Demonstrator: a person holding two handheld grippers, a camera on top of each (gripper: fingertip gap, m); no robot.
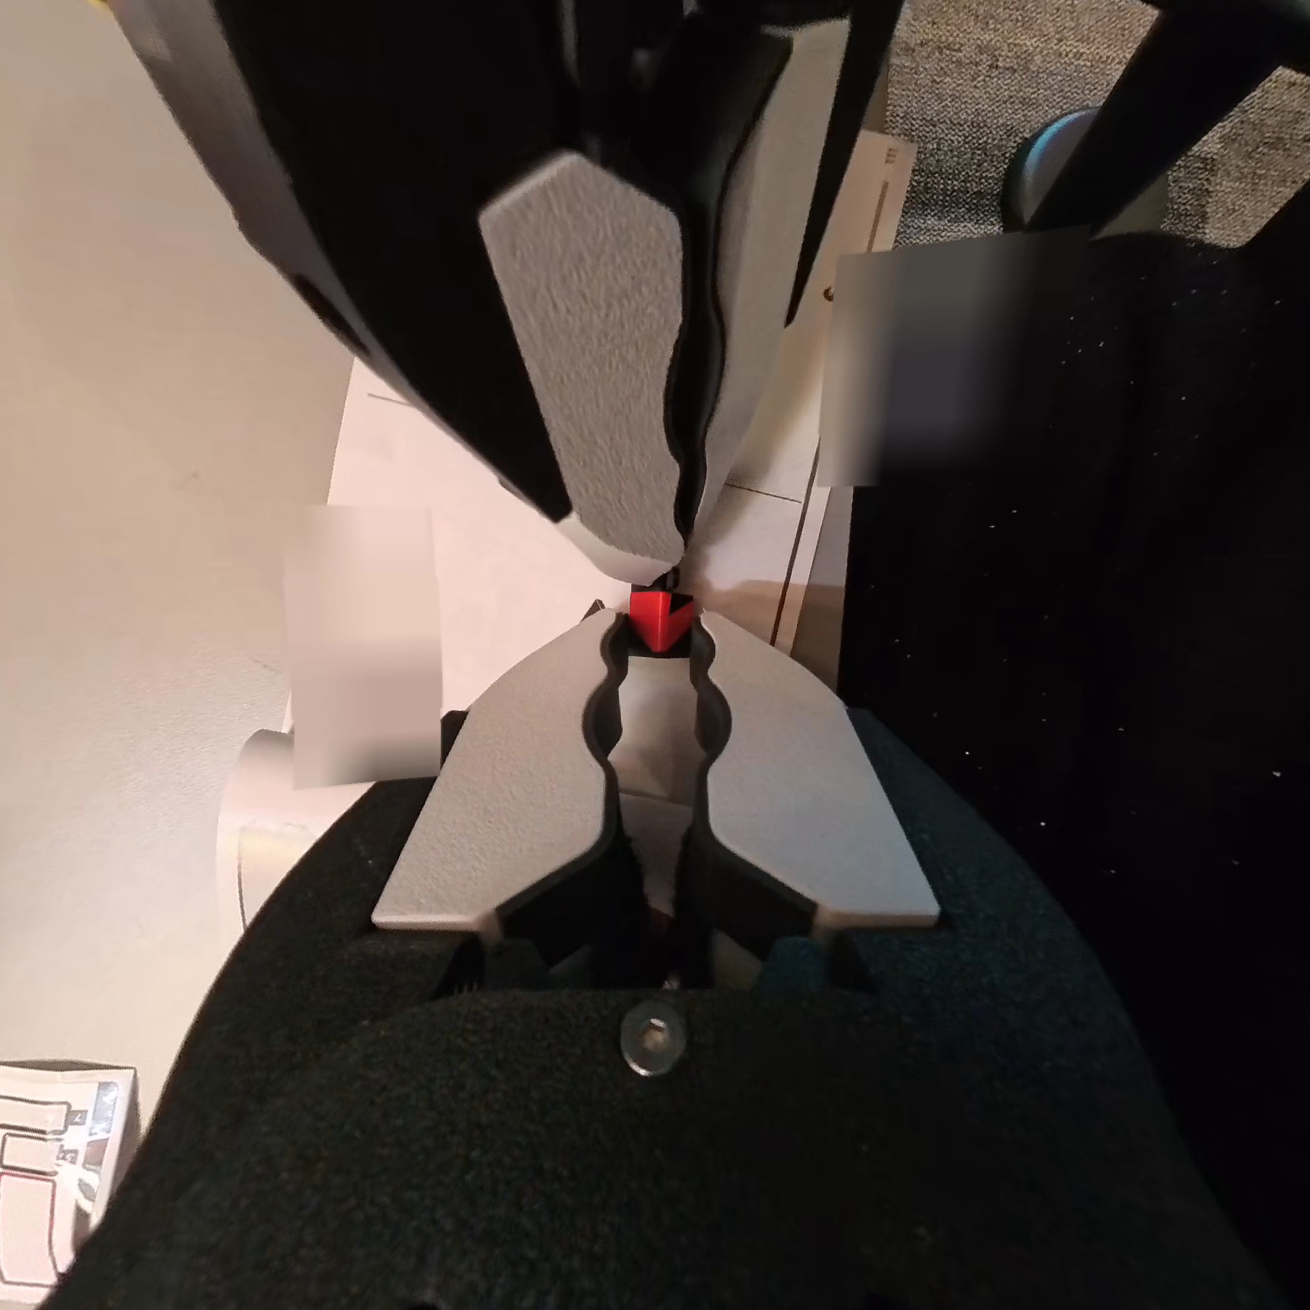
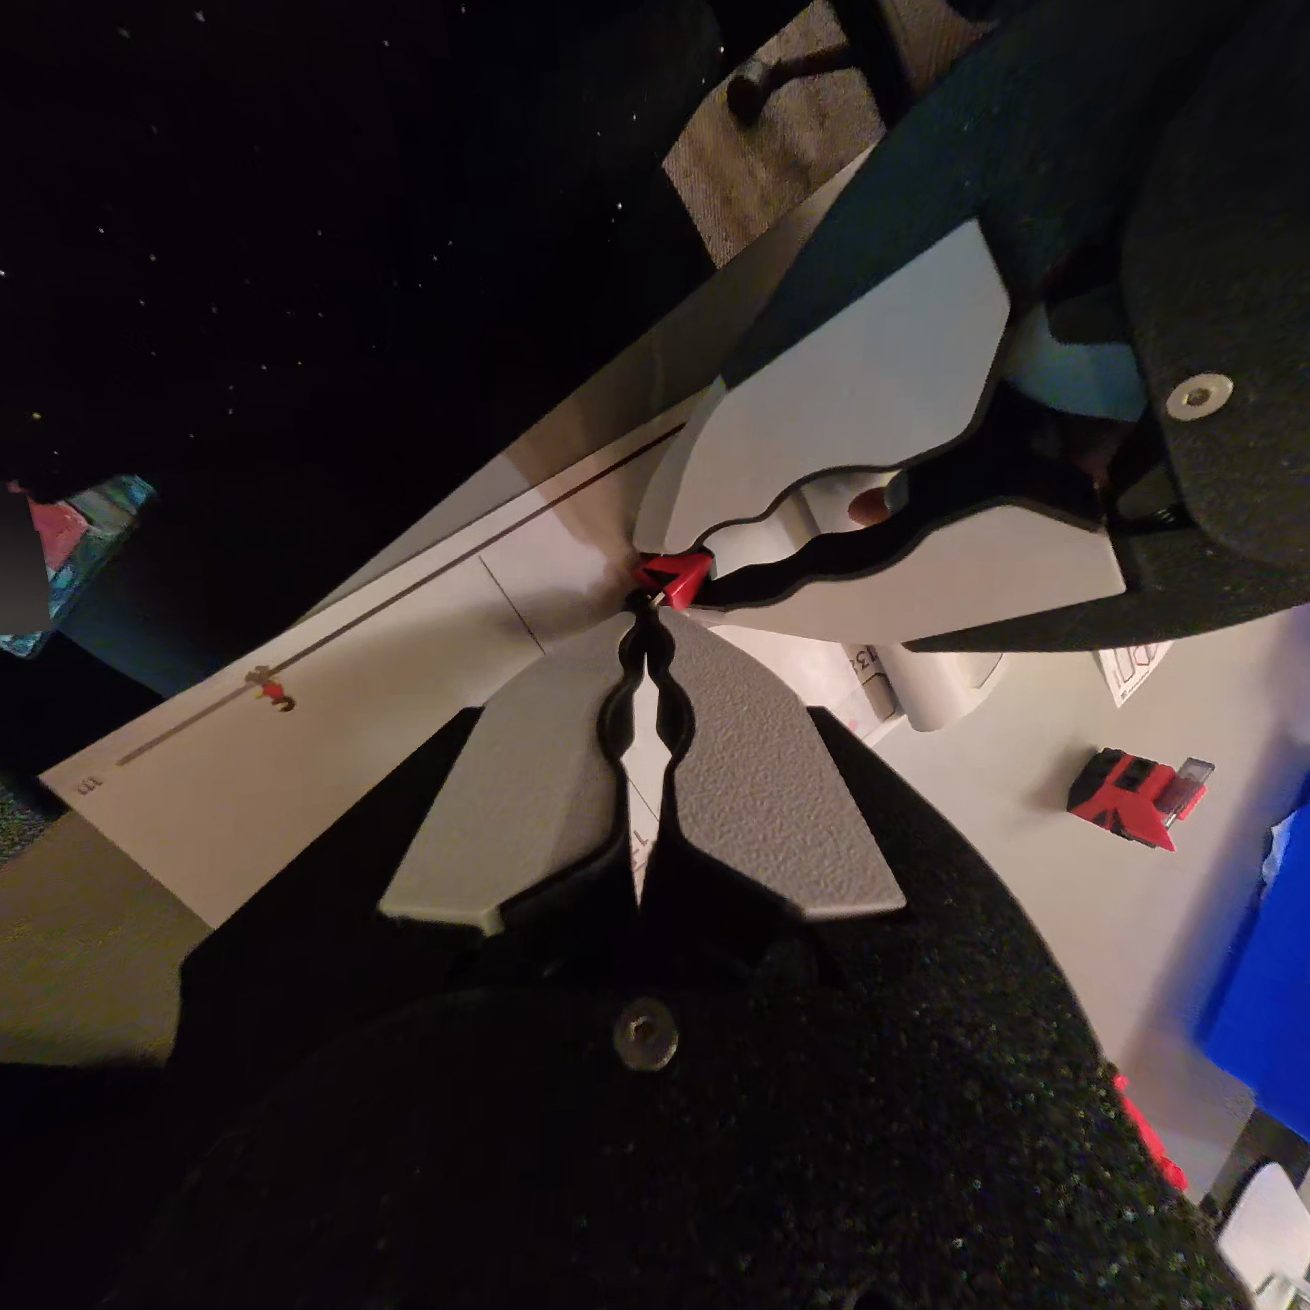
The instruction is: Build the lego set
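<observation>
My left gripper (image 1: pixel 656 627) is shut on a small red lego piece (image 1: pixel 653 618) with black on its side, held at the fingertips above the instruction booklet (image 1: pixel 496 560). My right gripper (image 1: pixel 672 563) comes in from above, shut, its tips touching the top of the red piece, with a small black piece (image 1: pixel 666 581) at its tip. In the right wrist view my right gripper (image 2: pixel 641 613) points up to the red piece (image 2: pixel 675 573), which the left gripper (image 2: pixel 680 567) holds from the upper right.
A red and black lego sub-assembly (image 2: pixel 1127 797) lies on the white table (image 2: pixel 1028 886). A blue bin (image 2: pixel 1262 957) stands at the right edge. The open booklet (image 2: pixel 354 673) lies under the grippers. A person's dark clothing (image 1: pixel 1063 638) fills the right side. Left and right tips are no more than a few centimetres apart.
</observation>
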